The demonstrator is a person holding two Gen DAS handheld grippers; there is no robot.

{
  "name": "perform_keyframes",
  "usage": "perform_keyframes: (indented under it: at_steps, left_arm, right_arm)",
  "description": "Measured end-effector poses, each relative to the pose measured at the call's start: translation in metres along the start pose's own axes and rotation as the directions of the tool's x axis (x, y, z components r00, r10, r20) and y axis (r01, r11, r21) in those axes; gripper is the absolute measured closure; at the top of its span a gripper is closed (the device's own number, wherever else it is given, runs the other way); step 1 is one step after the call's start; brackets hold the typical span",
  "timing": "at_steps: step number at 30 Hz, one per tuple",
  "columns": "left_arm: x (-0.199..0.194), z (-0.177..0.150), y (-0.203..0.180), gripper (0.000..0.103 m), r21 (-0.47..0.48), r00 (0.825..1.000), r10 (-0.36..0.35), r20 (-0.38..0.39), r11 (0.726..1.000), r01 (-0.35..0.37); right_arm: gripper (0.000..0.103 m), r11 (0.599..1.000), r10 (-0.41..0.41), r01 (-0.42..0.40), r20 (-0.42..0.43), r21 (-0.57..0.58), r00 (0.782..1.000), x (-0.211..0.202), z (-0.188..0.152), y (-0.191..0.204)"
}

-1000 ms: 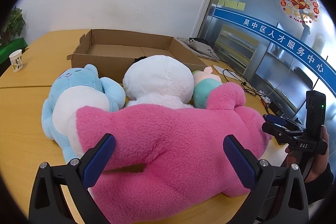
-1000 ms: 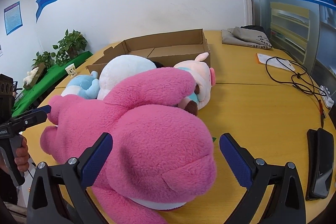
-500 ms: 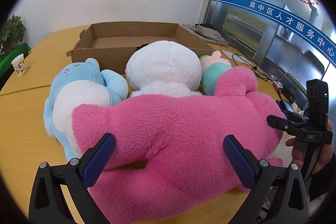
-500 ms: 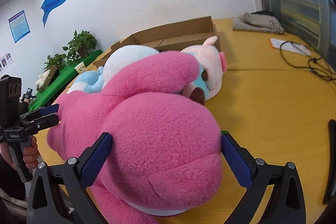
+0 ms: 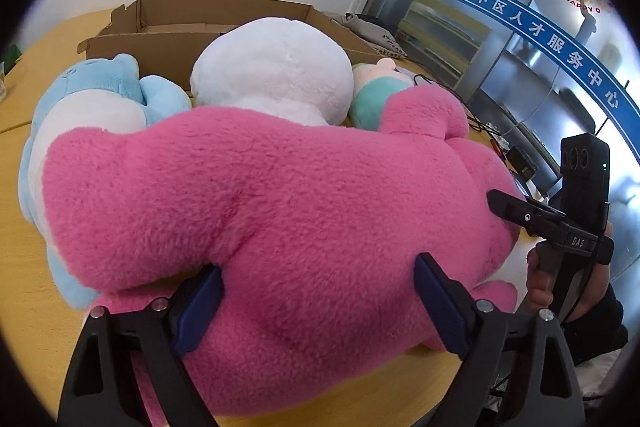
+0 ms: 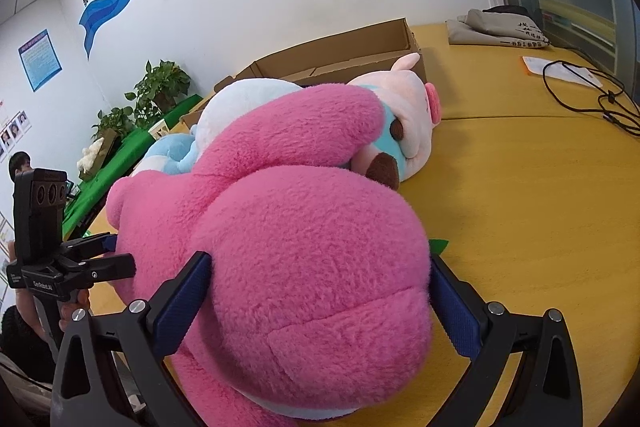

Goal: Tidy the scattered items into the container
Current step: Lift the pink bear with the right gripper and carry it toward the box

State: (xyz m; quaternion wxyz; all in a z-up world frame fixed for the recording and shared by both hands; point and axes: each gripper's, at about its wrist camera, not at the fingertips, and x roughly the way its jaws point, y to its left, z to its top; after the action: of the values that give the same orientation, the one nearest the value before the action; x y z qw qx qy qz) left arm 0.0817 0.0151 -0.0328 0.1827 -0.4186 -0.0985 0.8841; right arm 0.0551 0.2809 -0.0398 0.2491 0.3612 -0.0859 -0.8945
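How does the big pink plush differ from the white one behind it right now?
The pink plush is larger and lies nearest, stretched across the table; the white plush is rounder and sits behind it against the cardboard box. Gripper fingers flank only the pink plush; none are near the white plush. Both are still outside the box.

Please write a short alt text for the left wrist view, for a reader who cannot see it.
The left gripper is closing around a big pink plush toy lying on a yellow table. Behind it lie blue and white plush toys and an open cardboard box.
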Motion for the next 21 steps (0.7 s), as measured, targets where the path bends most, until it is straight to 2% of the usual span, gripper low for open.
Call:
perform_keyframes:
  at_steps: [5, 11, 14, 17, 21]
  left_arm:
    - [-0.006, -0.001, 0.007, 0.029, -0.034, 1.0, -0.027, 0.015, 0.999, 0.028]
    - [-0.014, -0.007, 0.008, 0.039, -0.036, 0.997, -0.048, 0.057, 0.998, 0.051]
    - [-0.014, -0.007, 0.008, 0.04, -0.028, 0.997, -0.058, 0.056, 0.998, 0.06]
    - [-0.011, -0.005, 0.01, 0.033, -0.035, 0.997, -0.051, 0.05, 0.998, 0.053]
    - [-0.01, -0.007, 0.008, 0.029, -0.033, 0.997, -0.034, 0.072, 0.999, 0.036]
  right_arm:
    - [0.0, 0.997, 0.036, -0.034, -0.025, 0.067, 0.999, 0.005, -0.001, -0.008]
    - [0.0, 1.0, -0.005, 0.005, -0.013, -0.007, 1.0, -0.002, -0.001, 0.0]
    - [0.0, 0.998, -0.032, 0.031, -0.003, -0.058, 0.999, -0.009, -0.002, 0.002]
    - [0.005, 0.998, -0.033, 0.033, -0.009, -0.044, 0.999, -0.008, -0.002, 0.003]
    - [0.008, 0.996, -0.06, 0.06, -0.004, -0.059, 0.998, -0.007, -0.002, 0.009]
